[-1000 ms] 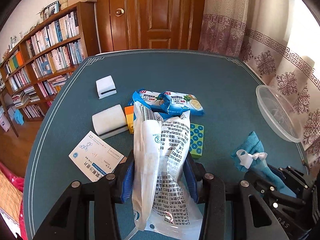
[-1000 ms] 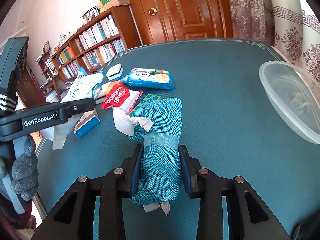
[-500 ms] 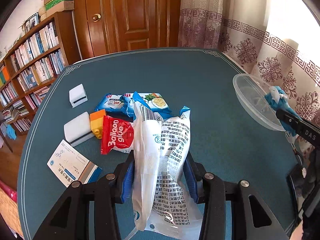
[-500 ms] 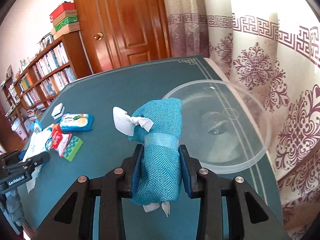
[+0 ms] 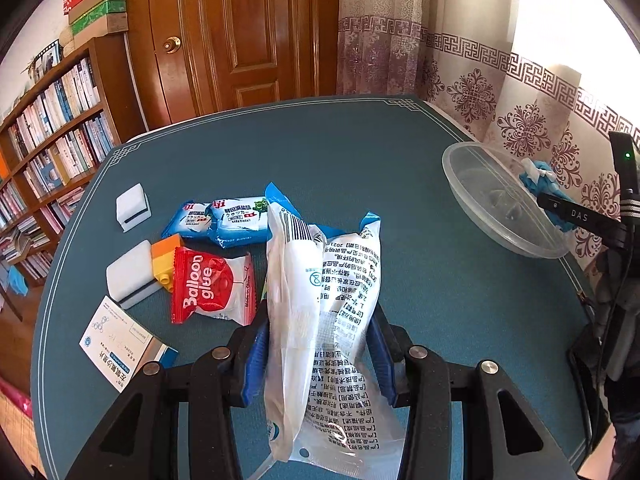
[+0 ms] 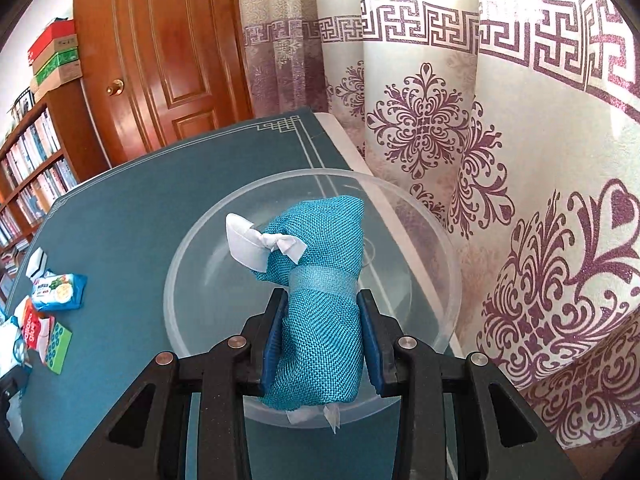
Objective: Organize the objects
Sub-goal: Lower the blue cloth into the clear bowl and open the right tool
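Note:
My right gripper [image 6: 322, 338] is shut on a teal woven pouch [image 6: 320, 300] tied with a white ribbon, held above the clear plastic bowl [image 6: 192, 248] at the table's right edge. In the left wrist view the bowl [image 5: 472, 196] sits at the right with the pouch [image 5: 538, 182] over its far rim. My left gripper [image 5: 316, 356] is shut on a white printed plastic bag [image 5: 324, 320], held above the table near its front.
On the teal table [image 5: 360, 152] lie a red Balloon glue packet [image 5: 210, 286], blue cracker packs [image 5: 224, 220], white sponges [image 5: 128, 278], an orange-yellow block [image 5: 164, 256] and a white box [image 5: 118, 338]. Curtains hang at the right; a bookshelf and door stand behind.
My right gripper has carried the pouch from the middle of the table to above the bowl. My left gripper, still holding the bag, has turned right and risen a little.

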Motion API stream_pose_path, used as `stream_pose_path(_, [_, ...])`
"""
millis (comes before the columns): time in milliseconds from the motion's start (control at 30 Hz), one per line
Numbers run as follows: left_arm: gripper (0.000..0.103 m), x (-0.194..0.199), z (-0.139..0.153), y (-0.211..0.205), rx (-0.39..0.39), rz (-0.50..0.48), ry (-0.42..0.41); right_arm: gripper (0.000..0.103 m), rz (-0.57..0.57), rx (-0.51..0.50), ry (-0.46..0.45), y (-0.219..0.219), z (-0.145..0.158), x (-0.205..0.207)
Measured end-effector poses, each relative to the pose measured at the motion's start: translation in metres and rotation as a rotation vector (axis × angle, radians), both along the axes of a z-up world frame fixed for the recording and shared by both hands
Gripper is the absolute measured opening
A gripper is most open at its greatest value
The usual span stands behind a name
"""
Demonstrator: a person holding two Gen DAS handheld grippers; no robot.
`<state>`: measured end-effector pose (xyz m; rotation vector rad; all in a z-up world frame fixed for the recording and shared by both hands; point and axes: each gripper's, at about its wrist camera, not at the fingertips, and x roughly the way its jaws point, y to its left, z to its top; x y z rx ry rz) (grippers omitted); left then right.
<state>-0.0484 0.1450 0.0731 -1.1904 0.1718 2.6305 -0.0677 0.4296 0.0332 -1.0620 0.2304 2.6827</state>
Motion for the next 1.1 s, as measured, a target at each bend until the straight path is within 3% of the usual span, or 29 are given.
stream_pose_path(633, [0.047, -0.01, -0.006, 0.01, -0.005, -0.003, -0.023, 0.04, -0.132, 0.037, -0.037, 0.033, -0.014, -0.02])
stream_pose_path(1100, [0.047, -0.023, -0.004, 0.046, -0.022, -0.059, -0.02, 0.04, -0.056, 0.062, 0.064, 0.002, 0.006, 0.034])
